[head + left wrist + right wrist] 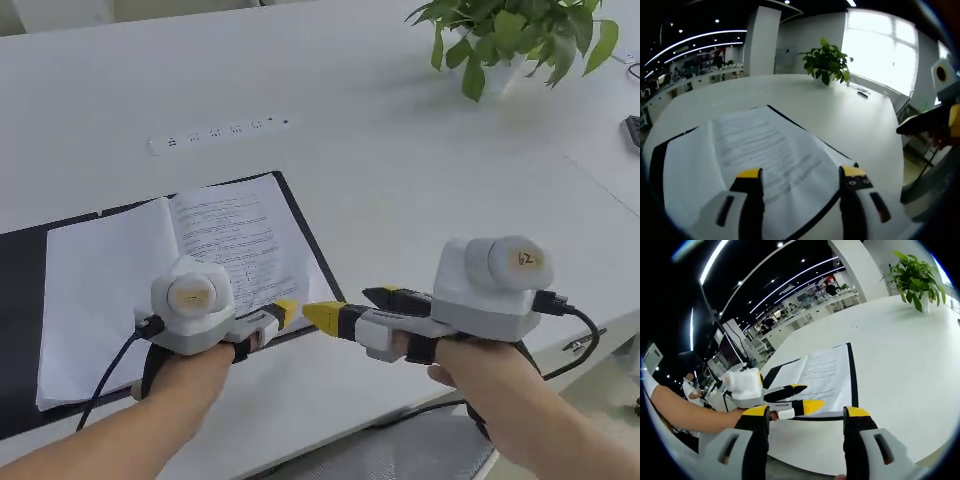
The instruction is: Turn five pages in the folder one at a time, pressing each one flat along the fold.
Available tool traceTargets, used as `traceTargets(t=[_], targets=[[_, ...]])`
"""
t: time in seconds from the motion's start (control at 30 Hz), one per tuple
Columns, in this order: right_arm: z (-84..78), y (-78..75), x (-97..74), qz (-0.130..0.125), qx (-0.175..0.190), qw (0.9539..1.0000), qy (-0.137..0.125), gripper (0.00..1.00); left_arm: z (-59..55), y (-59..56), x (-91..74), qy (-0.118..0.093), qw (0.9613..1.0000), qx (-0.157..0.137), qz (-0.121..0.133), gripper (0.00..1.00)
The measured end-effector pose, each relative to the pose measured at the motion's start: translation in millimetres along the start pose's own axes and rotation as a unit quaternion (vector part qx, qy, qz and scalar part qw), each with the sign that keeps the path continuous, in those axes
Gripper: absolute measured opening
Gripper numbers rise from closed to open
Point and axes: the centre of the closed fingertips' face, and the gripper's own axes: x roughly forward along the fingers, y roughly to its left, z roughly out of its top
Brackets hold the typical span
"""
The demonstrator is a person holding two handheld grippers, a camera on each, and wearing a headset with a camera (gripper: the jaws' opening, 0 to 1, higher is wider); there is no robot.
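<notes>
We see the black folder (18, 290) lying open in the left half of the head view, on a white table (420, 170). A printed page (240, 240) sits on its right side and a blank page (100, 290) on its left, and the two rise a little toward the fold between them.

The left gripper (272, 322) is in the lower middle of that view, over the bottom right corner of the printed page. In the left gripper view its claw (801, 172) is released. The yellow-tipped jaws stand apart with the printed page (765, 150) between and beyond them, and nothing is grasped. We cannot tell whether the tips touch the paper.

The right gripper (350, 307) points in from the lower right of the head view, toward the folder's right edge, with its yellow tip just beside the left gripper's. Its claw (806, 411) is also released, with jaws wide and nothing between them but bare table. In the right gripper view the left gripper (807, 396) sits at centre left, at the near corner of the folder (852, 375).

A potted plant (510, 30) stands at the upper right of the head view, well apart from the folder. A row of sockets (220, 130) is set in the table above it. A black cable (110, 380) hangs from the left gripper.
</notes>
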Motion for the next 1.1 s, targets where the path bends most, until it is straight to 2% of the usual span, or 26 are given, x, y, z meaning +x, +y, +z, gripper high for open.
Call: traceTargets(t=[0.07, 0.37, 0.5, 0.53, 0.6, 0.67, 0.73, 0.8, 0.9, 0.97, 1.0, 1.1], targets=[[-0.1, -0.3, 0.0, 0.001, 0.002, 1.0, -0.001, 0.59, -1.4, -3.2, 4.2, -0.001, 1.0, -0.007, 0.0, 0.6], [2.8, -5.5, -1.8, -0.003, 0.024, 0.9996, -0.012, 0.58, -7.2, -16.3, 17.5, -0.007, 1.0, -0.001, 0.006, 0.61], [1.7, -5.4, -0.8, -0.001, 0.028, 0.9996, -0.009, 0.57, -9.2, -16.0, 21.8, -0.017, 0.9995, 0.015, 0.022, 0.6], [1.5, -4.9, -0.7, 0.0, 0.026, 0.9996, -0.009, 0.57, -10.0, -14.6, 22.8, -0.018, 0.999, 0.027, 0.029, 0.59], [1.8, -4.5, -0.1, 0.002, 0.025, 0.9996, -0.009, 0.57, -9.7, -13.7, 23.6, -0.023, 0.9989, 0.021, 0.035, 0.57], [2.1, -5.0, 0.5, 0.002, 0.026, 0.9996, -0.009, 0.57, -12.0, -11.4, 24.8, -0.02, 0.9977, 0.048, 0.043, 0.55], [1.8, -5.7, 1.0, 0.003, 0.026, 0.9996, -0.007, 0.56, -13.2, -13.5, 25.5, -0.023, 0.9973, 0.054, 0.044, 0.54], [1.7, -7.2, 1.8, 0.004, 0.025, 0.9997, -0.006, 0.56, -12.9, -17.1, 25.8, -0.028, 0.9966, 0.068, 0.036, 0.51], [0.9, -7.4, 3.0, 0.006, 0.029, 0.9995, -0.006, 0.56, -12.9, -27.5, 27.2, -0.034, 0.995, 0.093, 0.012, 0.41], [-0.6, -6.7, 3.7, 0.008, 0.026, 0.9996, -0.001, 0.56, -13.6, -28.1, 27.4, -0.034, 0.995, 0.093, 0.013, 0.37], [-0.7, -6.9, 3.9, 0.007, 0.024, 0.9997, -0.002, 0.56, -13.5, -27.0, 27.7, -0.034, 0.9961, 0.081, 0.012, 0.37], [-0.6, -6.6, 5.5, 0.01, 0.026, 0.9996, -0.001, 0.56, -13.2, -26.7, 27.9, -0.033, 0.9961, 0.081, 0.007, 0.38]])
